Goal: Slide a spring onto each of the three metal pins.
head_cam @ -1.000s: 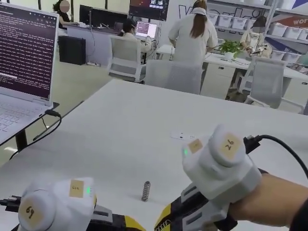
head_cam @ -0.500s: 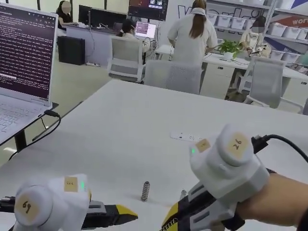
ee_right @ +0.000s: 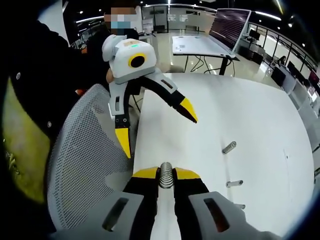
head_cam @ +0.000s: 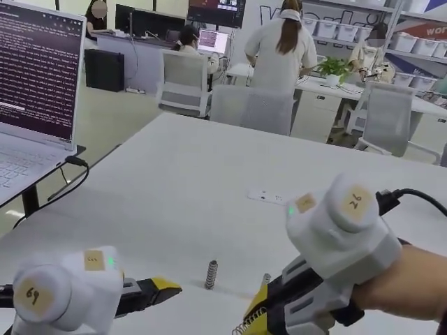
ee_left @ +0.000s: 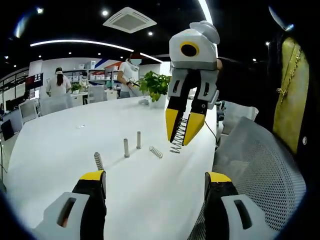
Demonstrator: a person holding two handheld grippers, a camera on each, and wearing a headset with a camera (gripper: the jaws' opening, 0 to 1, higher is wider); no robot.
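A spring (ee_left: 178, 137) is clamped in the right gripper (ee_right: 166, 173), an upright bare pin (head_cam: 266, 279) seemingly just beyond, near the worktop's (head_cam: 209, 174) front edge.

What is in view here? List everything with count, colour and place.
table: one, white, beneath everything.
bare pins: two, grey, upright mid-table.
pin with spring: one, grey, upright beside them.
loose spring: one, silver, lying near the bare pins.
laptop: one, dark screen lit, left of table.
potted plant: one, green, far desk.
left gripper: one, white with yellow tips, open.
right gripper: one, white with yellow tips, shut on held spring.
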